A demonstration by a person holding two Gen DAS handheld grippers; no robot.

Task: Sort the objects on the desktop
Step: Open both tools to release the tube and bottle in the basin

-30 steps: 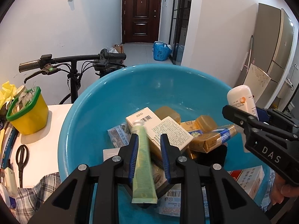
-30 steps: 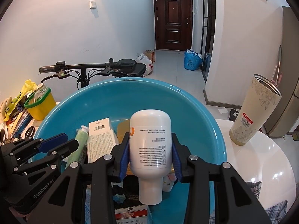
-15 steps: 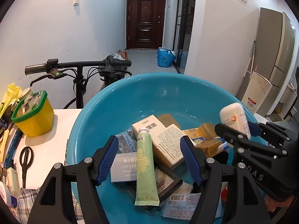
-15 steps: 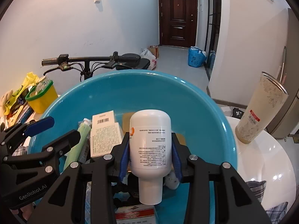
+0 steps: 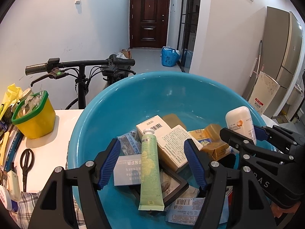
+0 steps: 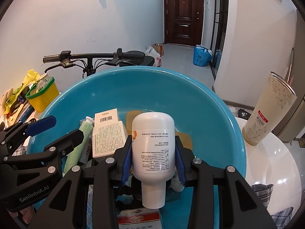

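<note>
Released since the earlier frame, green tube (image 5: pixel 150 169) lies in blue basin (image 5: pixel 114 103) between spread left gripper (image 5: pixel 152 162) fingers; right gripper (image 6: pixel 153 158) clamps white bottle (image 6: pixel 153 145) above the basin.

Landmark: one big round teal plastic basin (image 5: pixel 118 114).
Squeeze tubes in the basin: one, pale green with a white cap (image 5: pixel 149 168).
White printed cardboard cartons in the basin: two, a barcoded one (image 5: pixel 152 126) touching a text-covered one (image 5: pixel 174 143).
Scissors left of the basin: one black-handled pair (image 5: pixel 26 162).
Tubs left of the basin: one, yellow with a green rim (image 5: pixel 36 119).
Tall cups right of the basin: one, beige and floral (image 6: pixel 266 114).
</note>
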